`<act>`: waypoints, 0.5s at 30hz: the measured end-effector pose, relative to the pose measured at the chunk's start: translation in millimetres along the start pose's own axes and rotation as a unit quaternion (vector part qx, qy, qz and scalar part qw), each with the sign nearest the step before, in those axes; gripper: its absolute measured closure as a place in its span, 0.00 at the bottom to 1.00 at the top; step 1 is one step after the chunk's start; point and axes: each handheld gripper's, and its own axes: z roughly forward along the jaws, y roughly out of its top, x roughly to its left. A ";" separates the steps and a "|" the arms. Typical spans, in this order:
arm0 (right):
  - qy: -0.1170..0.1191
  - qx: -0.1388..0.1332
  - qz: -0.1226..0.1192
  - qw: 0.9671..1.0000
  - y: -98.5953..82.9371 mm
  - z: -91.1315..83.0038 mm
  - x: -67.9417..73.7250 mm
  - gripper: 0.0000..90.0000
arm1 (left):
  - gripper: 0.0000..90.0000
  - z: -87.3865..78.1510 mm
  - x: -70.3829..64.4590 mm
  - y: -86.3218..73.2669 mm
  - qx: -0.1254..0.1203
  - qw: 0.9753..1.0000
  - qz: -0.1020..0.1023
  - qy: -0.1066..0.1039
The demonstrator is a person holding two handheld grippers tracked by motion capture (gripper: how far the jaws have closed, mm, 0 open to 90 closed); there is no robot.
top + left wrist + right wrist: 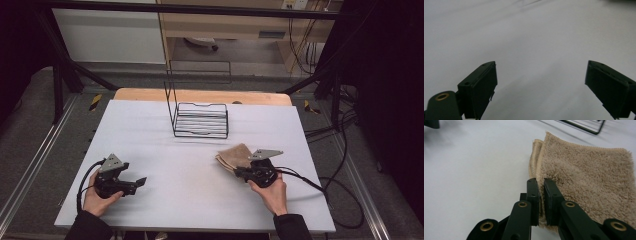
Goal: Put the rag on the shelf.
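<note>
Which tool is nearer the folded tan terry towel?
Right. The right tool is clamped on the edge of the folded tan terry towel; the left tool sits open, well off to its left.

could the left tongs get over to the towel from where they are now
Probably yes. The left tongs are open, holding nothing, and only bare white tabletop lies between them and the folded tan towel, though the right tongs already clamp its near edge.

Towel (234,155) on table (165,150), wire rack (201,120) behind it
</note>
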 end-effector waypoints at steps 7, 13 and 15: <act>0.026 -0.002 -0.006 1.000 3.7 12.3 18.5 0.93 | 0.12 0.0 -0.1 0.1 0.001 1.000 0.000 0.001; 0.041 0.001 -0.009 0.999 5.0 24.2 31.8 0.93 | 0.12 0.2 0.0 0.3 0.001 1.000 -0.001 0.001; 0.039 0.003 -0.015 0.999 6.1 28.6 37.7 0.93 | 0.12 0.2 -0.2 0.3 0.001 1.000 -0.001 0.001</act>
